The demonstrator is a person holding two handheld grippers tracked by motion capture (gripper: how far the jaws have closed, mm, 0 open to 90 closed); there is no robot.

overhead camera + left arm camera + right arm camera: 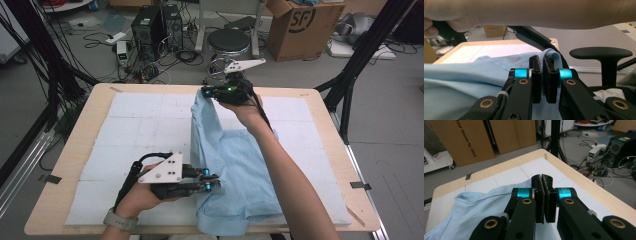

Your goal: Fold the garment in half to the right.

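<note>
Table [70,150], white mat [130,130]. Light-blue shirt [250,170] lies from centre toward 5 o'clock, one edge lifted as a ridge running 12 to 6. Right gripper [212,92] at 12, jaws closed on the far end of that edge; left gripper [216,180] at 6, jaws pinched on the near end. Judgement: fold axis runs between grippers; a sideways carry needs both moving together.

A grey floor [400,150] is showing around the wooden table [60,180]. Upper centre, a black stool [228,40] is standing beside tangled cables [170,60]; upper right, a cardboard box [300,25] is sitting.
</note>
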